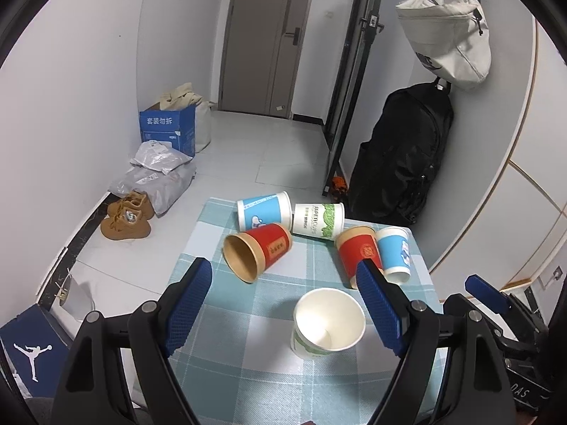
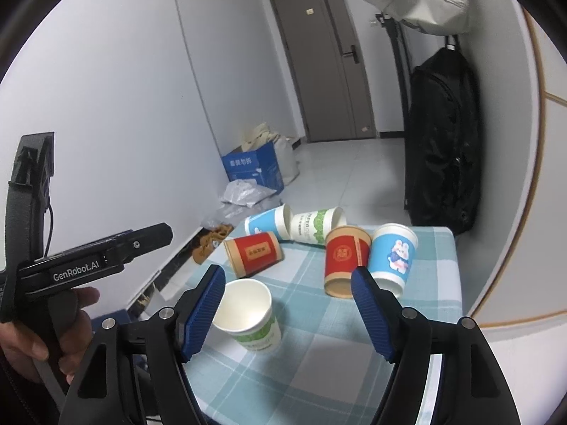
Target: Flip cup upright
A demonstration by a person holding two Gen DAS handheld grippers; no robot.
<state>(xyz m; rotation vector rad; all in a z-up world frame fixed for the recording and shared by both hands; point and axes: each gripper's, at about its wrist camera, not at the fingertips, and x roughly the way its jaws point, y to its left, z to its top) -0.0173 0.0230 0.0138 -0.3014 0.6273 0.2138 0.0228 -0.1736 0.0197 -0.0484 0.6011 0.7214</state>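
Cup (image 1: 327, 322) with green print already stands upright, so with both grippers released and empty, you reach next for the red cup (image 1: 257, 251) lying on its side

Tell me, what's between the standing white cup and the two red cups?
Nothing, just bare checked cloth between the white cup and the red cups, in both views.

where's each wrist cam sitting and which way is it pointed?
Left wrist: on the open left gripper, looking forward-down over the plaid-clothed table; the right gripper's blue finger shows at right.
Right wrist: on the open right gripper, same heading; left gripper and hand at left.
Shared: upright white paper cup with green print, five tipped cups, grey door.
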